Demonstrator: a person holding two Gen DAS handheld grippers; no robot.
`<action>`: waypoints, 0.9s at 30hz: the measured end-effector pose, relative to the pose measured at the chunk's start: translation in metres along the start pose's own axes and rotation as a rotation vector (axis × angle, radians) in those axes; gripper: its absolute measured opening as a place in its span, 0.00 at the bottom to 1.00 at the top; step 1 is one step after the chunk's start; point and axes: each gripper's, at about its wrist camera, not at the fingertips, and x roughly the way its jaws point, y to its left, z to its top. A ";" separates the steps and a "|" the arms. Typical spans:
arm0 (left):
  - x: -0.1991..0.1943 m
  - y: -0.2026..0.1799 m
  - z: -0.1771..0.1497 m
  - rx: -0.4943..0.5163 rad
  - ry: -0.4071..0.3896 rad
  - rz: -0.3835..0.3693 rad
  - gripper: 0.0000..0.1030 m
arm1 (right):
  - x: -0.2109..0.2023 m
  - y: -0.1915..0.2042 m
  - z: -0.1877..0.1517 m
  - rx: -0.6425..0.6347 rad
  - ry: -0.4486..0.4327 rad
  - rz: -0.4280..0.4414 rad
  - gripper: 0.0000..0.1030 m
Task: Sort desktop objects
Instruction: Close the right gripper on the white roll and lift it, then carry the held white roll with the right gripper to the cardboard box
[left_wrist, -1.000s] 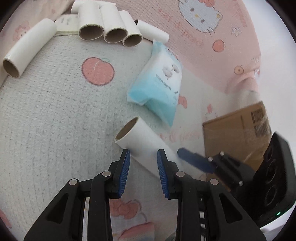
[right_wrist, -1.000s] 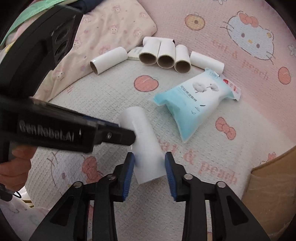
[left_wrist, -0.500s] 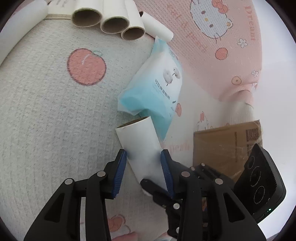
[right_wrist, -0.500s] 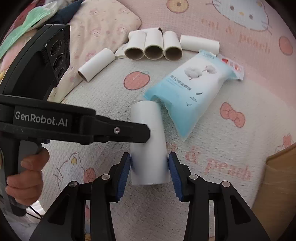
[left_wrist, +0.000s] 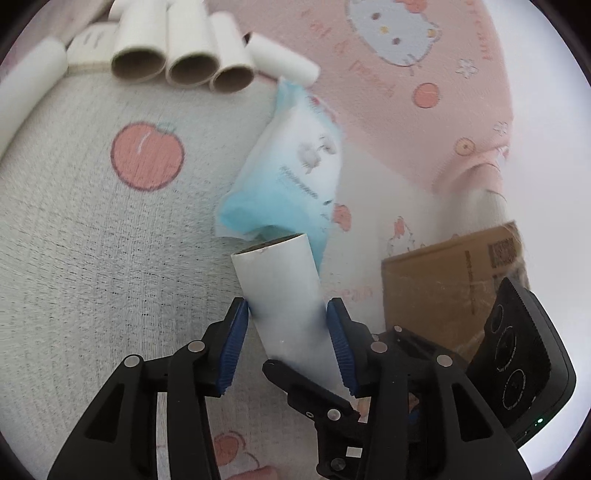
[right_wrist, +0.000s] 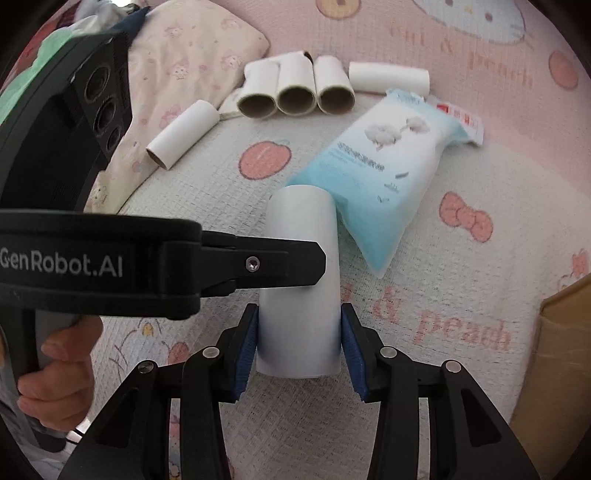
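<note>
Three cardboard tubes (right_wrist: 295, 94) lie side by side at the bed's far edge; a blue tissue pack (right_wrist: 380, 162) touches my roll's far end. Both my left gripper (left_wrist: 290, 345) and right gripper (right_wrist: 299, 347) clamp the white paper roll (right_wrist: 301, 280), its long axis running near to far.

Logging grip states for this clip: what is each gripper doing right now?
Left gripper: shut on the white paper roll.
Right gripper: shut on the same white paper roll, at its other end.
</note>
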 end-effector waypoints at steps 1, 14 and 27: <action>-0.006 -0.004 -0.002 0.015 -0.013 0.001 0.47 | -0.004 0.003 0.000 -0.011 -0.012 -0.008 0.39; -0.056 -0.062 -0.003 0.185 -0.147 0.009 0.47 | -0.062 0.020 0.001 -0.034 -0.218 -0.063 0.39; -0.081 -0.161 0.005 0.421 -0.212 -0.030 0.47 | -0.142 0.006 0.006 0.049 -0.394 -0.191 0.39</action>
